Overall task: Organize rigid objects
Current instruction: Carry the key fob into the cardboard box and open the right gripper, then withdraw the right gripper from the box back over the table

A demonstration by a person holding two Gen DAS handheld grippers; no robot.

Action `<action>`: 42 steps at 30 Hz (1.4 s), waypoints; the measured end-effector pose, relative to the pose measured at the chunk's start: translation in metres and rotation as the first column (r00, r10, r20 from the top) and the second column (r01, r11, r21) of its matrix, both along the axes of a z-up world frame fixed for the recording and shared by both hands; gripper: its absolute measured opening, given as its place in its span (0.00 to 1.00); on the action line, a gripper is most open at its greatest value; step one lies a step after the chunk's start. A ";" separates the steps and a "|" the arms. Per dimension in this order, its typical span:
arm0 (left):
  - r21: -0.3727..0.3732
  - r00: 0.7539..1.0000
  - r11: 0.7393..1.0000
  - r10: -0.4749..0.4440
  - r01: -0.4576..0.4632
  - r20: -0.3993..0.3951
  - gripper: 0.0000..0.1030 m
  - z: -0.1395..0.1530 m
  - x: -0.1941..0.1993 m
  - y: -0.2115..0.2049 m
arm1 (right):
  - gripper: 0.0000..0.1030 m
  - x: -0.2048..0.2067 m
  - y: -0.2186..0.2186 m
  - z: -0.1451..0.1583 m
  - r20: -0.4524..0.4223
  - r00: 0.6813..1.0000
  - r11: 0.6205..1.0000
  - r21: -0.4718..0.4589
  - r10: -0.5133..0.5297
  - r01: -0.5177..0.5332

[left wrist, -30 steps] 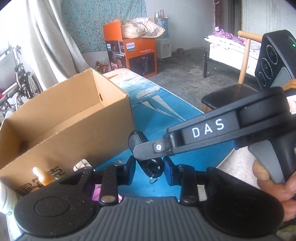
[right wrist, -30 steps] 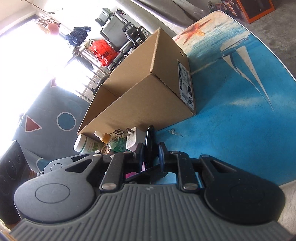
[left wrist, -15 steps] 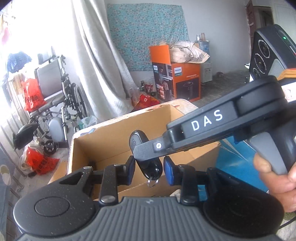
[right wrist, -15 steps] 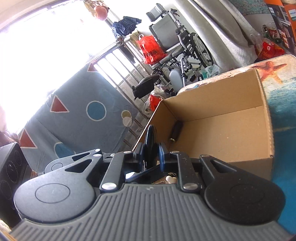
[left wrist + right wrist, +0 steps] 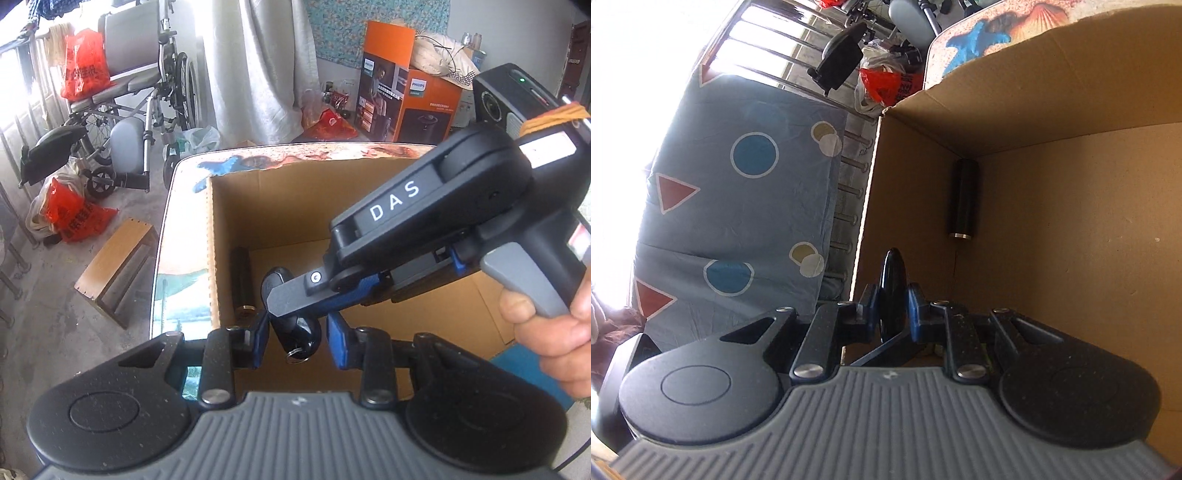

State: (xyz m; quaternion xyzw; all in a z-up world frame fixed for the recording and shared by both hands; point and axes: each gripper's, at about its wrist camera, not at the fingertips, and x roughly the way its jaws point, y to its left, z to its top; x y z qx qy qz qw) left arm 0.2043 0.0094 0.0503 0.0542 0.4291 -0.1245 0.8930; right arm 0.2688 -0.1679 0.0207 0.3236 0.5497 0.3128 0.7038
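Cardboard box [image 5: 280, 206] fills the middle of the left wrist view, open at the top, sitting on a table [image 5: 166, 236] printed with a sea scene. The same box takes the right half of the right wrist view, its brown floor bare apart from one black cylinder [image 5: 964, 199] lying against the left wall near the far corner. The right gripper [image 5: 892, 306] comes in from the right of the left wrist view, over the box opening, its blue pads pinched narrow on a black key fob [image 5: 291, 314], whose ring hangs at the lower end. The left gripper [image 5: 297, 341] sits at the bottom centre, fingers spread wide either side of the fob, not touching it.
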 end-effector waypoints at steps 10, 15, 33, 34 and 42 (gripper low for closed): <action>-0.036 0.998 0.999 0.018 -0.016 0.054 0.54 0.012 -0.009 0.007 | 0.17 0.035 0.034 -0.064 -0.187 0.982 0.997 -0.071 -0.024 0.011; -0.079 0.995 0.997 0.026 -0.019 0.097 0.61 0.023 -0.021 0.011 | 0.22 0.038 0.041 -0.073 -0.208 0.977 0.993 -0.113 -0.041 0.018; -0.347 0.957 0.938 0.094 0.007 0.274 0.90 0.067 -0.112 0.040 | 0.59 -0.058 -0.038 0.047 0.117 0.986 0.993 0.046 -0.117 0.112; -0.328 0.954 0.945 0.092 0.007 0.285 0.91 0.065 -0.119 0.037 | 0.61 -0.072 -0.047 0.060 0.159 0.980 0.992 0.054 -0.121 0.113; -0.442 0.964 0.891 0.197 -0.100 0.179 1.00 0.017 -0.162 0.023 | 0.99 -0.201 -0.130 0.121 0.510 0.850 0.982 -0.051 -0.133 0.184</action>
